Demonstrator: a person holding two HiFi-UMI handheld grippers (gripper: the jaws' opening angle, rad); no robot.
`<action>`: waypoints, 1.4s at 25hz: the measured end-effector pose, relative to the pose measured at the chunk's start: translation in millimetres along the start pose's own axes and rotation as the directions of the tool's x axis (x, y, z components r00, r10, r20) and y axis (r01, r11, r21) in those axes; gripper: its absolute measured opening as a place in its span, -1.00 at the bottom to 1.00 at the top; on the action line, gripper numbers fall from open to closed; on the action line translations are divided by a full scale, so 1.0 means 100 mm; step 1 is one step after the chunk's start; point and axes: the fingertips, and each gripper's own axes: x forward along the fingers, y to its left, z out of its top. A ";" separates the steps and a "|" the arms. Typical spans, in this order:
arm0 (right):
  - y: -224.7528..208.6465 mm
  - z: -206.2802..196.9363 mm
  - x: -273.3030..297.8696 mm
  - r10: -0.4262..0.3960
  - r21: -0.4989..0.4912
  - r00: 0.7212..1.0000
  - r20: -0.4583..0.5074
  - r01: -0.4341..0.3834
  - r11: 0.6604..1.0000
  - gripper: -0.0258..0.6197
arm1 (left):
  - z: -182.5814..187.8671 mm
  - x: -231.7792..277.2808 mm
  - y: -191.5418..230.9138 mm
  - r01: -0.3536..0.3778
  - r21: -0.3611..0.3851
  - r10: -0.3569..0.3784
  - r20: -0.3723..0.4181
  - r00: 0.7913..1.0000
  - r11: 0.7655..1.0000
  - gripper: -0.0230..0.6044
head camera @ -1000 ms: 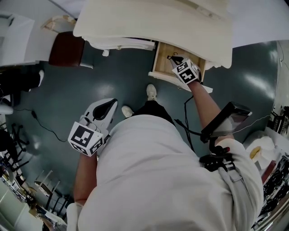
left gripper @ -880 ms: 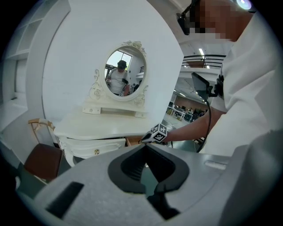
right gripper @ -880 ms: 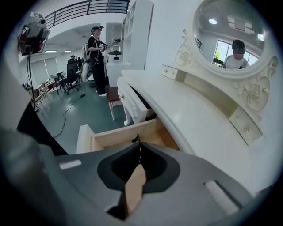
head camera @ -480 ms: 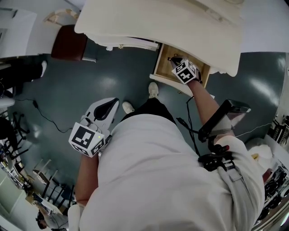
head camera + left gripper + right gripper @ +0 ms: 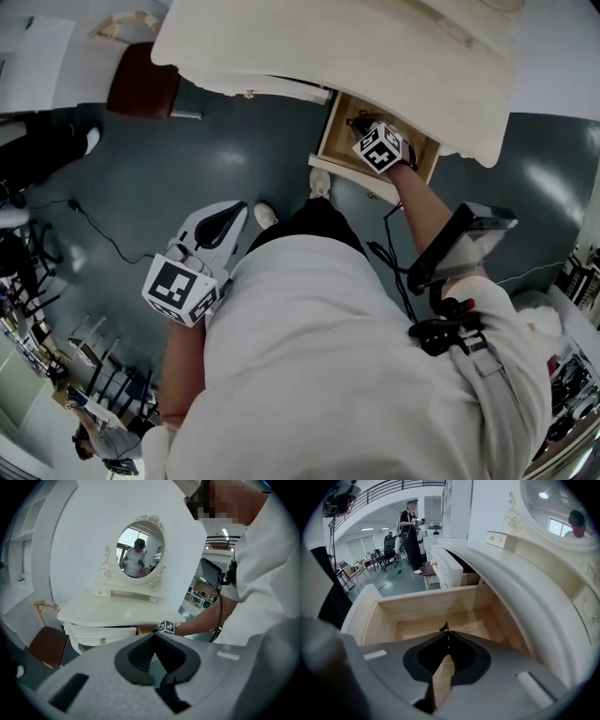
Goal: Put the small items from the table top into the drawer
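The wooden drawer (image 5: 336, 131) of the white dressing table (image 5: 356, 47) stands pulled open. My right gripper (image 5: 362, 122) reaches down into it. In the right gripper view its jaws (image 5: 447, 634) are closed over the drawer's bare wooden floor (image 5: 417, 620), pinching a small thin dark item (image 5: 444, 628) that pokes out at the tips. My left gripper (image 5: 232, 214) hangs by the person's left side over the floor, away from the table. Seen in its own view, the left gripper (image 5: 153, 635) has its tips together and holds nothing.
A brown chair (image 5: 141, 89) stands left of the table. An oval mirror (image 5: 140, 550) sits on the table top (image 5: 122, 611). Another white drawer (image 5: 447, 571) to the left is partly open. A person (image 5: 411, 536) stands far off. Cables lie on the grey floor (image 5: 112, 253).
My right gripper stays inside the drawer, shifted only slightly. The left gripper has not moved. The head view has drifted a little.
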 end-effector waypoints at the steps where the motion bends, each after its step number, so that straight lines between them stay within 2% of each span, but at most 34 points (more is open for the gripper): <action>1: 0.00 -0.01 0.01 0.002 -0.002 1.000 0.000 -0.002 1.000 -0.87 | 0.01 0.01 0.00 -0.001 -0.001 0.001 -0.003 1.000 1.000 -0.92; 15: 0.12 -0.11 -0.01 0.029 -0.069 1.000 0.007 -0.028 0.997 -0.82 | 0.11 0.13 -0.16 -0.007 0.013 0.008 -0.015 1.000 1.000 -0.92; 20: 0.12 -0.09 0.01 0.047 -0.057 0.999 0.004 -0.046 0.997 -0.70 | 0.17 0.19 -0.15 0.004 0.025 -0.003 -0.016 1.000 1.000 -0.92; 26: 0.09 -0.07 -0.08 0.035 -0.048 0.999 0.018 -0.034 0.998 -0.69 | 0.20 0.24 -0.18 0.025 0.040 -0.025 -0.014 1.000 0.999 -0.92; 30: 0.06 0.01 -0.12 0.021 -0.041 0.999 0.025 -0.020 0.999 -0.71 | 0.21 0.26 -0.11 0.051 0.057 -0.051 -0.008 0.999 0.997 -0.92; 35: 0.09 0.06 -0.42 -0.037 -0.024 0.998 0.044 0.038 0.999 -0.88 | 0.20 0.19 -0.17 0.107 0.093 -0.108 0.006 0.994 0.990 -0.92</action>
